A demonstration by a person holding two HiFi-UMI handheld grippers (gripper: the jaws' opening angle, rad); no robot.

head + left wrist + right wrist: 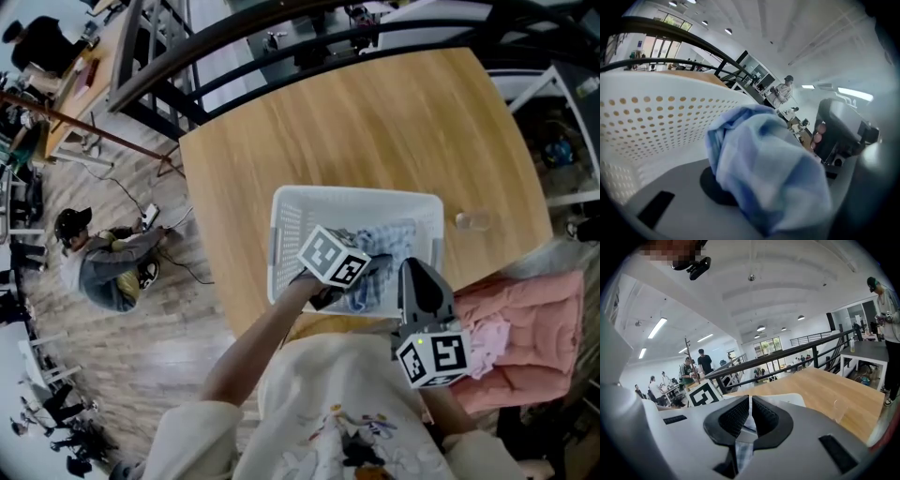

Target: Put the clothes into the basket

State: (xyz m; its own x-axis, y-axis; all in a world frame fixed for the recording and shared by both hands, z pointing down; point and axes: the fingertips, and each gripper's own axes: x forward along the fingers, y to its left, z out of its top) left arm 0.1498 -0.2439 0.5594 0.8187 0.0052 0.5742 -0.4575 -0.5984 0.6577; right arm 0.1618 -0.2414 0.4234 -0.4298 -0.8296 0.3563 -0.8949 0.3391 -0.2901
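Wooden table [356, 122], one basket [281, 234], one blue garment [768, 168] tight in left claw [370, 272] and right claw [749, 413].

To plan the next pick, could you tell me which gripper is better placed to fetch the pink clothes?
Right, probably: the right gripper sits beside the pink clothes, while the left gripper is inside the basket clamping the blue cloth.

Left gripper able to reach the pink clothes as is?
Probably not: the left gripper is clamped on the blue shirt in the basket, and the right gripper sits between it and the pink clothes.
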